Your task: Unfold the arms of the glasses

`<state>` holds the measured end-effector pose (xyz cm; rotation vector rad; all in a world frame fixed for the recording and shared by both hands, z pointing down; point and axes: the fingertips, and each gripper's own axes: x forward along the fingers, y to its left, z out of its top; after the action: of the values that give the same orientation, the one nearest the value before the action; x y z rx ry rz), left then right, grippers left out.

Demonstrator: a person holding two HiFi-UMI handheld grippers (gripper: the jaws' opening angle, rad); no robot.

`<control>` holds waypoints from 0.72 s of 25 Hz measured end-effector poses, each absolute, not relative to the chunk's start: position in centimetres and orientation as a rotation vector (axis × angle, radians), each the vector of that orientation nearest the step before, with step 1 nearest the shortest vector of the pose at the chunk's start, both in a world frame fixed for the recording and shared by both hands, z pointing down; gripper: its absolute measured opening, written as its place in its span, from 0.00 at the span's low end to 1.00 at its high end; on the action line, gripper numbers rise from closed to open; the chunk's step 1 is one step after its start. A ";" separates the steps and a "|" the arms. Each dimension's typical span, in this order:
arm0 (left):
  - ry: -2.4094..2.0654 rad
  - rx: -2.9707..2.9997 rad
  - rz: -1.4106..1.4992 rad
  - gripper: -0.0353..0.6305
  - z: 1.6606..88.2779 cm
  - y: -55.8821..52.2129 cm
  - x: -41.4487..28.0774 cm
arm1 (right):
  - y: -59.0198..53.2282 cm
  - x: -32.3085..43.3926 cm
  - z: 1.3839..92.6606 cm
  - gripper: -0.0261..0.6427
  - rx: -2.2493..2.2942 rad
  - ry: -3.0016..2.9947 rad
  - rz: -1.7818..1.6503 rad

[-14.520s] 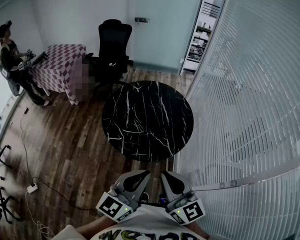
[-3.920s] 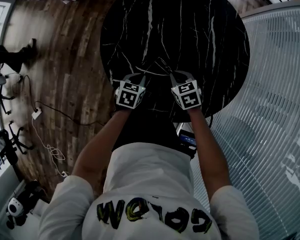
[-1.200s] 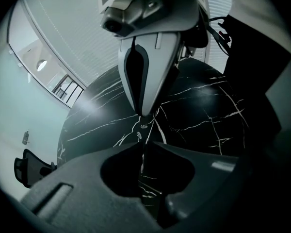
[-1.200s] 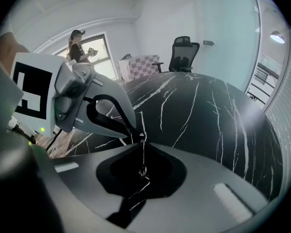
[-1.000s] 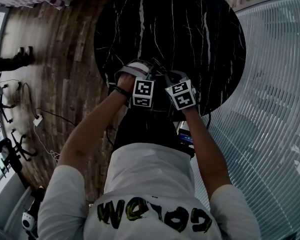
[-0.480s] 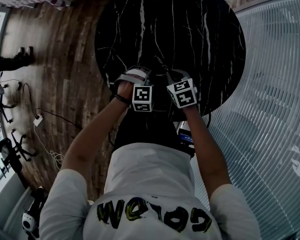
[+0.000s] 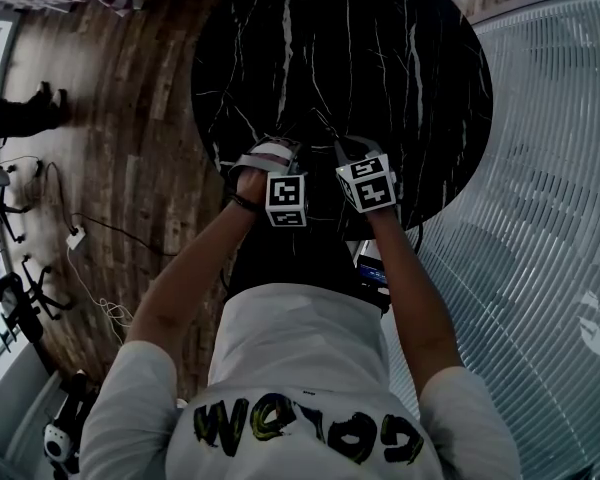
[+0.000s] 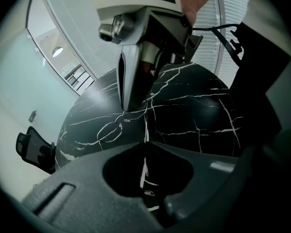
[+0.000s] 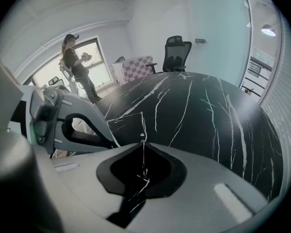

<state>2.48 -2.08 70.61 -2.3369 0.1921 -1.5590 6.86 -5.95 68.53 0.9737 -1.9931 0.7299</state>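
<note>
Only in left gripper view, glasses [image 8: 109, 128] lenses

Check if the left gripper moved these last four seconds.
Yes: the left gripper went right, away from the table's left edge; its jaws have just been closing on the glasses.

Thin wire-rimmed glasses [image 8: 108, 128] with rounded lenses sit low near the closer edge of the black marble table [image 8: 199, 106].
</note>
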 end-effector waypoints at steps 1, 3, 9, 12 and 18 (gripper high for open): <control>0.199 -2.343 -1.559 0.07 70.6 -1.9 2.5 | -5.9 6.9 68.5 0.05 0.976 -1.990 0.734; 0.212 -2.355 -1.561 0.07 70.6 -1.6 2.5 | -6.0 6.9 68.5 0.05 0.983 -1.993 0.742; 0.269 -2.387 -1.580 0.07 71.2 -0.9 2.0 | -6.1 6.7 68.5 0.05 0.988 -1.995 0.758; 0.290 -2.405 -1.577 0.07 70.9 -0.7 1.9 | -6.0 6.5 68.5 0.05 0.992 -1.994 0.763; 0.326 -2.430 -1.586 0.07 70.9 -0.2 1.9 | -5.9 6.6 68.5 0.05 1.010 -1.991 0.785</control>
<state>1.93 -0.18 70.88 -2.4301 0.3260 -1.5861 6.59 -5.88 68.54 1.0097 -1.9909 0.7845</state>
